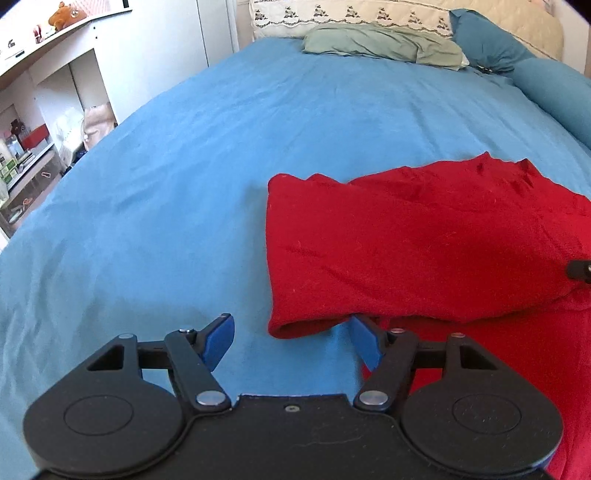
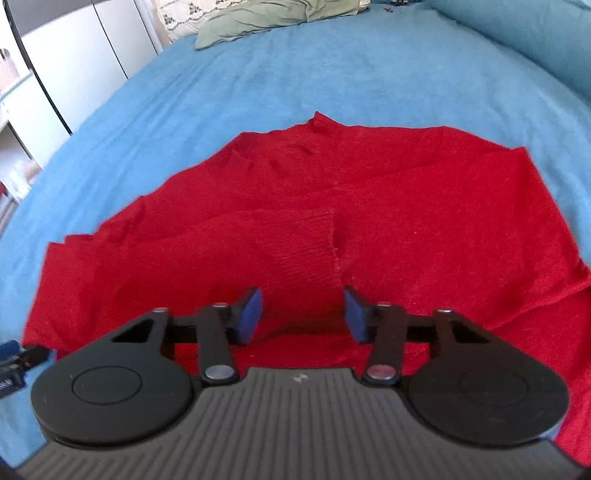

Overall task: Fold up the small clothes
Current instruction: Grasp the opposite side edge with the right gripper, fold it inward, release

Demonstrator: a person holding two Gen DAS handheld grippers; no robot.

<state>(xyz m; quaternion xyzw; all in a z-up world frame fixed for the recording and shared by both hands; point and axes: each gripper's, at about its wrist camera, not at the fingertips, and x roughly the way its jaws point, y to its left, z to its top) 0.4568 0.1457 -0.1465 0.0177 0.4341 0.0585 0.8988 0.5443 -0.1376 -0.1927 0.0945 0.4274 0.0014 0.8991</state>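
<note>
A red knit sweater (image 1: 424,240) lies on the blue bedsheet (image 1: 184,184), one part folded over the body with its left fold edge straight. My left gripper (image 1: 291,341) is open and empty at the sweater's near left corner, its right finger just under the folded edge. In the right wrist view the sweater (image 2: 369,203) spreads wide, with a ribbed cuff (image 2: 306,243) folded onto the middle. My right gripper (image 2: 303,314) is open just over the cloth below that cuff, holding nothing. The right gripper's tip shows at the left view's right edge (image 1: 580,269).
A green pillow (image 1: 384,44), a cream embroidered pillow (image 1: 351,14) and a dark blue bolster (image 1: 554,85) lie at the bed's head. White shelves with clutter (image 1: 40,122) stand left of the bed. The bedsheet (image 2: 258,92) extends beyond the sweater.
</note>
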